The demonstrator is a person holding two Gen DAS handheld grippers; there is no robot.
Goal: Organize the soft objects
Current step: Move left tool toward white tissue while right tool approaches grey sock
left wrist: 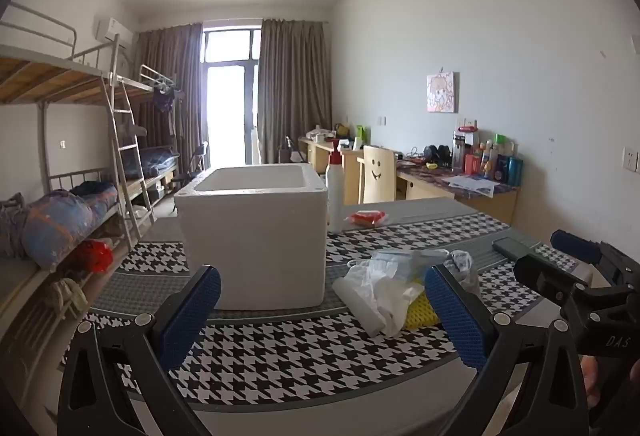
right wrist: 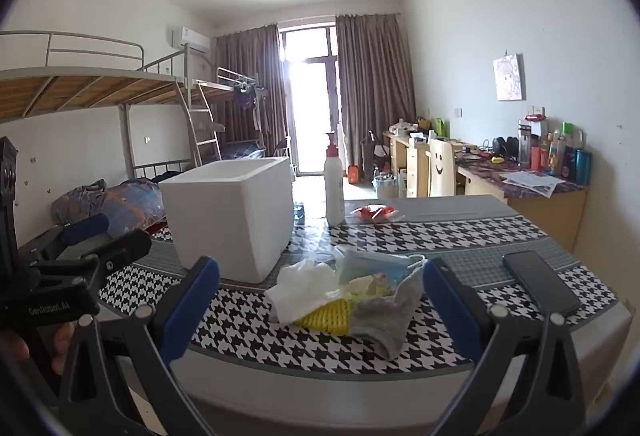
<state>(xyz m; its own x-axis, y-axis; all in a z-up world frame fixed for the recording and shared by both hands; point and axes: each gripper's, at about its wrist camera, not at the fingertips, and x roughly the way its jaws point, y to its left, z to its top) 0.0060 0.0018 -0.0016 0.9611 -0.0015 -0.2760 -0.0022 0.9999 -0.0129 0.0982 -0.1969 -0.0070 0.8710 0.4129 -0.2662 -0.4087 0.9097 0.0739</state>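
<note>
**A:** List what is on the tabletop (right wrist: 460, 214), item by item.

**B:** Item one: a white foam box (left wrist: 256, 236), open at the top, standing upright on the houndstooth cloth, left of centre in both of my views. Item two: the pile of soft objects (right wrist: 352, 296), just right of the box and near the front edge. In it I count a white plastic bag (right wrist: 304, 286), a yellow mesh piece (right wrist: 326, 320), a grey sock (right wrist: 394, 316) and a pale blue face mask (right wrist: 376, 266), all touching and partly overlapping. None of it is in the box.

**A:** Anything else up there?

**B:** Item three: a dark phone (right wrist: 540, 286), flat, to the right of the pile and apart from it. Item four: a white pump bottle (right wrist: 334, 188) with a red collar, upright behind the box. Item five: a red packet in clear wrap (right wrist: 374, 213), beside the bottle at the far side.

**A:** And your fingers?

**B:** My left gripper (left wrist: 322, 306): fingers spread wide, nothing between the blue pads, hovering over the near edge facing the box and the pile. My right gripper (right wrist: 322, 302): fingers likewise released and bare, with the pile framed between them but untouched.

**A:** Room beyond?

**B:** Bunk beds (left wrist: 60, 84) on the left, desks (left wrist: 460, 184) along the right wall, curtains (left wrist: 294, 92) at the window.
</note>
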